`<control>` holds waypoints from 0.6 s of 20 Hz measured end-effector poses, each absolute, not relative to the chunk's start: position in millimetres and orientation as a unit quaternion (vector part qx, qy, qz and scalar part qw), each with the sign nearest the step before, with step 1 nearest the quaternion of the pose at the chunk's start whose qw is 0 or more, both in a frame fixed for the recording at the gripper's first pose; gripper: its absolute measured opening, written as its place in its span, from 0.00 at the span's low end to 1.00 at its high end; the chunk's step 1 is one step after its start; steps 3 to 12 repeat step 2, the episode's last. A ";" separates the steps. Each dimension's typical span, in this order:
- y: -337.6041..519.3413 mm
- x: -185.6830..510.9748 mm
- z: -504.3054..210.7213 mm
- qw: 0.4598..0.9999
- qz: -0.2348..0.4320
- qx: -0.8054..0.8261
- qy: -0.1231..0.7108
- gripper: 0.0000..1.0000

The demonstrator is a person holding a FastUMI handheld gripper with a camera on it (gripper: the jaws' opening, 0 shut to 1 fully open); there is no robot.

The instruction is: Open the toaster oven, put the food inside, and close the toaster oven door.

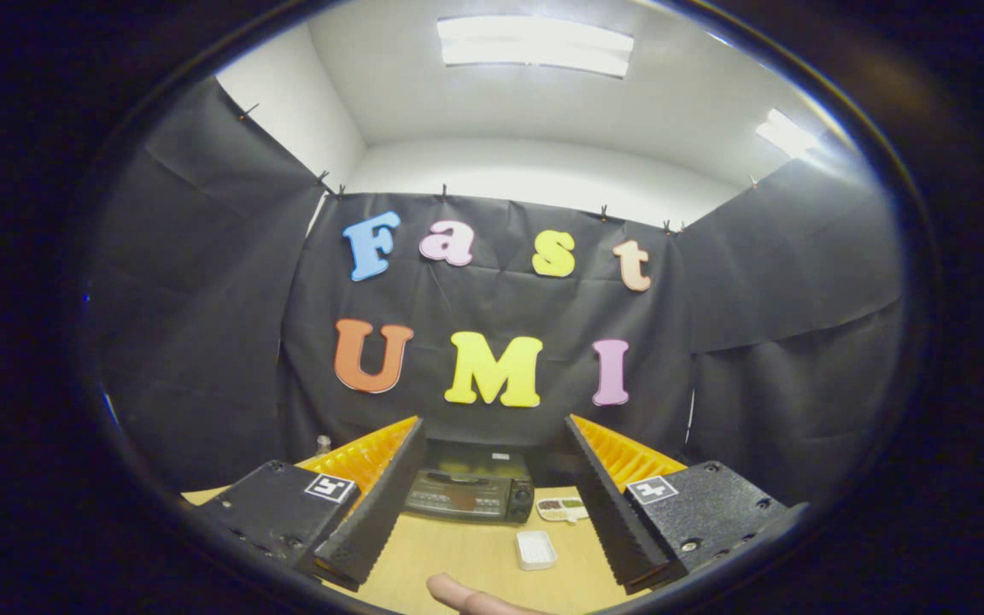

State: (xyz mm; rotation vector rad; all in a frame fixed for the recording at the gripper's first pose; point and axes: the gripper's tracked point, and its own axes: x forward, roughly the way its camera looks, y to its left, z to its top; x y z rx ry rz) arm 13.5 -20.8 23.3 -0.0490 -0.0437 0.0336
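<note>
A black toaster oven (470, 492) stands at the back of a wooden table (475, 555), its door closed, well beyond my fingers and between them. To its right lies a small tray of food (563, 509) with brown and green pieces. Nearer to me rests a small white rectangular dish (535, 549). My gripper (492, 495) hangs above the table, open wide, with nothing between its fingers.
A fingertip of a person's hand (466, 598) pokes in over the near edge of the table. A small bottle top (322, 443) shows behind the left finger, at the back left. Black cloth walls close in the booth on three sides.
</note>
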 end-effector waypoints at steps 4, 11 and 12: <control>-22.0 12.3 21.6 0.999 0.014 -0.022 -0.022 1.00; -22.0 12.3 21.6 0.999 0.014 -0.022 -0.022 1.00; -22.0 12.3 21.6 0.999 0.014 -0.022 -0.022 1.00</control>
